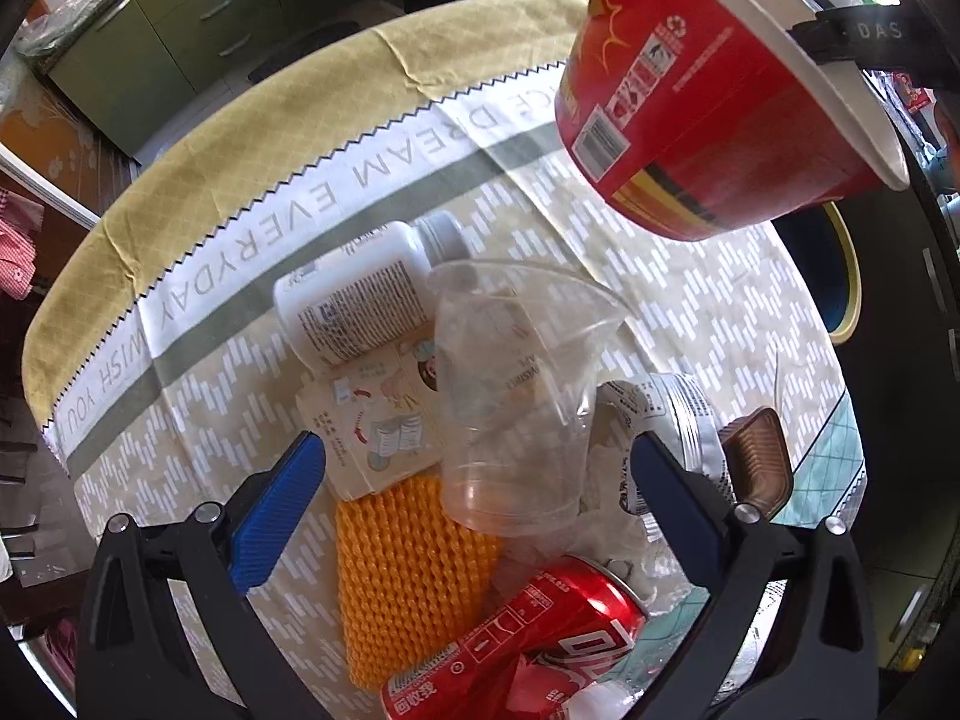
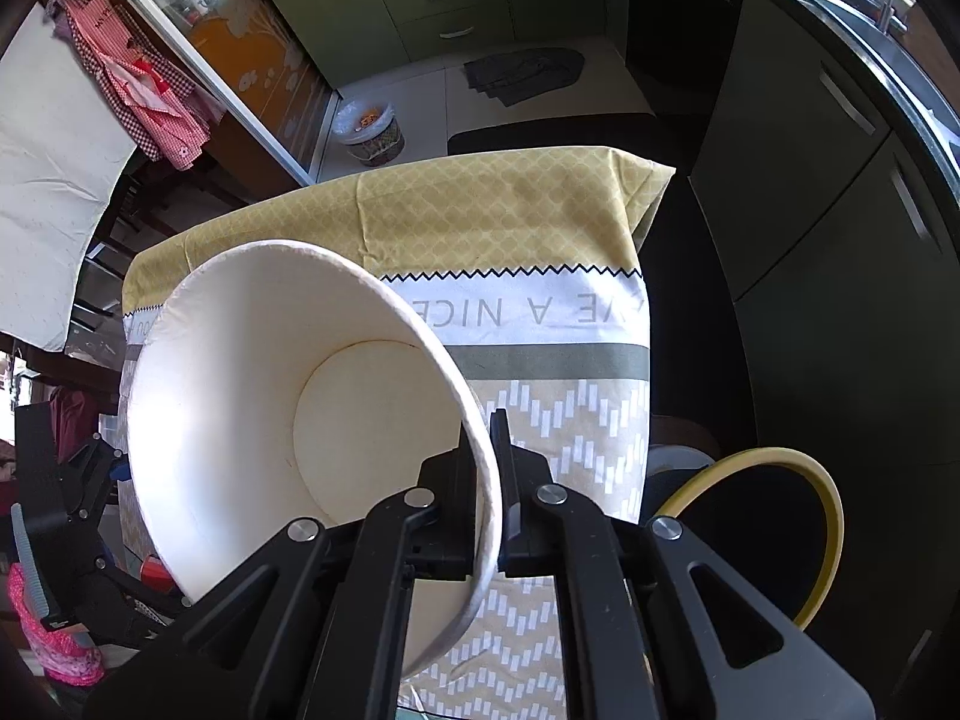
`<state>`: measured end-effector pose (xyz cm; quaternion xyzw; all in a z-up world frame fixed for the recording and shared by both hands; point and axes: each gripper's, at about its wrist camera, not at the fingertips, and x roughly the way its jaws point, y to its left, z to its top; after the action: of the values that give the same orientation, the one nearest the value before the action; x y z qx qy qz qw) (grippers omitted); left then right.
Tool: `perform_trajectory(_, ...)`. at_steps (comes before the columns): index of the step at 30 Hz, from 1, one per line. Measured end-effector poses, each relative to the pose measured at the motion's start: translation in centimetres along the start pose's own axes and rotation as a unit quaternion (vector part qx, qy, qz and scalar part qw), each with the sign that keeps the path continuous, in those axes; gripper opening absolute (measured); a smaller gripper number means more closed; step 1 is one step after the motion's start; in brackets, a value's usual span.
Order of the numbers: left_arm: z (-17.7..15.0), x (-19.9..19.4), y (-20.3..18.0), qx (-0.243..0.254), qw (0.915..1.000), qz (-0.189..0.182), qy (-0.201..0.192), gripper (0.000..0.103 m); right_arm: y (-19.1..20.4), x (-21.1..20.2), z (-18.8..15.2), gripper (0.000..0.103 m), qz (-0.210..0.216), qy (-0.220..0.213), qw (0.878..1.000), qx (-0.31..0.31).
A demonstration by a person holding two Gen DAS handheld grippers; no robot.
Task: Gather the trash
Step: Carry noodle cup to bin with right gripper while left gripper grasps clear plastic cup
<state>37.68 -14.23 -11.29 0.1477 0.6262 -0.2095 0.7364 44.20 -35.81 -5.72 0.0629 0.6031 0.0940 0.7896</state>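
The left gripper (image 1: pixel 474 504) is built from black angular linkage arms joined by silver round-headed screws, with blue ribbed finger pads (image 1: pixel 279 516). The right gripper (image 2: pixel 483 468) (same black frame) carries identical silver screws.

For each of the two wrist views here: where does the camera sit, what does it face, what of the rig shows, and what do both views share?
Left wrist: on the left gripper, looking down on table litter: clear plastic cup, red can; its open blue-padded fingers show.
Right wrist: on the right gripper, facing across the table; its black fingers pinch the cup's rim.
Shared: the red noodle cup, white inside, the patterned tablecloth and the yellow-rimmed bin.
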Motion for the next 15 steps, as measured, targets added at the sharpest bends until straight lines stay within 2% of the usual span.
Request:
perform_trajectory(6, 0.7, 1.1, -0.6, -0.007, 0.9997, -0.020, 0.011, 0.095, -0.2, 0.2, -0.5, 0.005, -0.001, -0.001, 1.000, -0.004)
perform_trajectory(7, 0.8, 1.1, -0.7, -0.010, 0.9996, -0.025, 0.011, 0.092, -0.4, 0.1, -0.6, 0.005, -0.001, -0.001, 1.000, -0.004)
perform_trajectory(9, 1.0, 1.4, -0.6, -0.020, 0.9990, -0.034, 0.019, 0.069, -0.8, 0.1, -0.9, 0.005, 0.001, -0.002, 1.000, 0.000)
perform_trajectory(11, 1.3, 1.6, -0.5, -0.031, 0.9981, -0.046, 0.026, 0.057, -1.2, -0.1, -1.1, 0.005, 0.000, -0.003, 1.000, 0.004)
perform_trajectory(15, 1.8, 1.2, -0.5, -0.039, 0.9976, -0.054, 0.019, 0.053, -2.3, -0.3, -1.7, 0.006, -0.001, -0.004, 1.000, 0.011)
